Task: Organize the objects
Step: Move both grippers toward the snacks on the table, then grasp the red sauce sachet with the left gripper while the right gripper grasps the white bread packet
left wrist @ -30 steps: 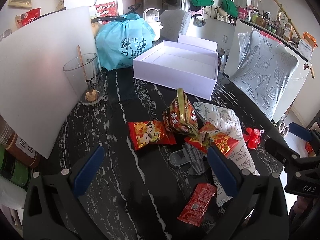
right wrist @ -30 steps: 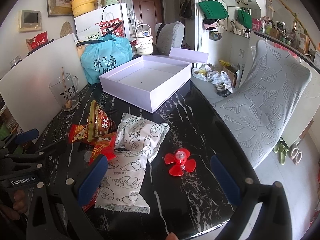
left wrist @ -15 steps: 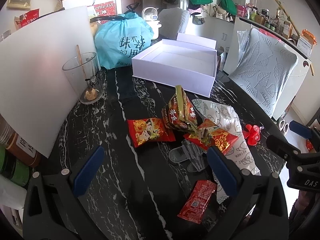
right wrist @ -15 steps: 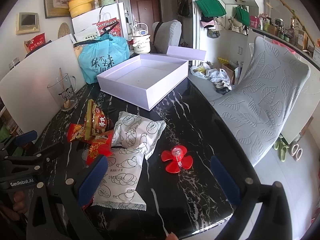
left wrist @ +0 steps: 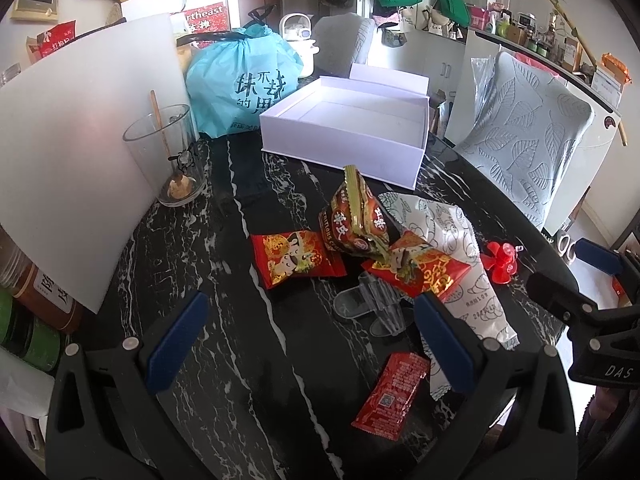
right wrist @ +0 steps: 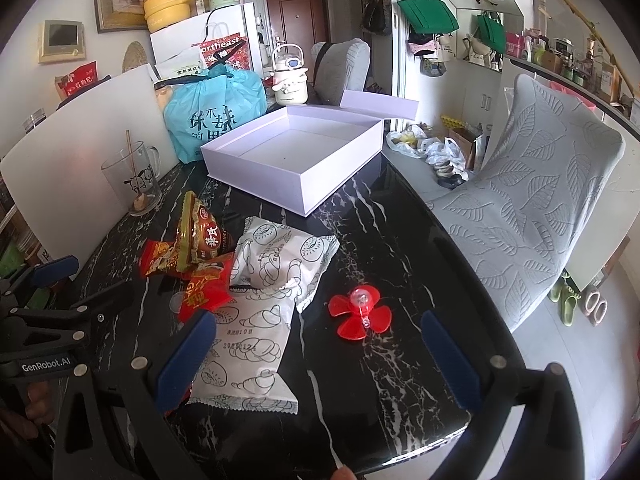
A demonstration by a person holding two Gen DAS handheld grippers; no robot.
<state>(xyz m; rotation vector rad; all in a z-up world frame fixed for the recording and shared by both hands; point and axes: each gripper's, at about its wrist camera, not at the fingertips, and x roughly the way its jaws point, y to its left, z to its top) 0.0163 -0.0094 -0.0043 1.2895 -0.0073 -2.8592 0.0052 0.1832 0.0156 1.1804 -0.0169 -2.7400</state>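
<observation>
You are holding both hand-held grippers spread wide and empty above the near edge of the black marble-patterned bench [left wrist: 240, 360], the left hand-held gripper [left wrist: 312, 344] facing the heap of snack packets and the right hand-held gripper [right wrist: 316, 356] facing the red plastic fan-shaped suction hook [right wrist: 360, 312]. The small red rectangular sachet [left wrist: 392, 396] is lying just ahead of your left gripper's right finger, its long axis running diagonally away toward the right, so your left hand looks nearer to it. The open shallow white cardboard box [left wrist: 348, 132] is sitting empty, well beyond the packets at the far side.
</observation>
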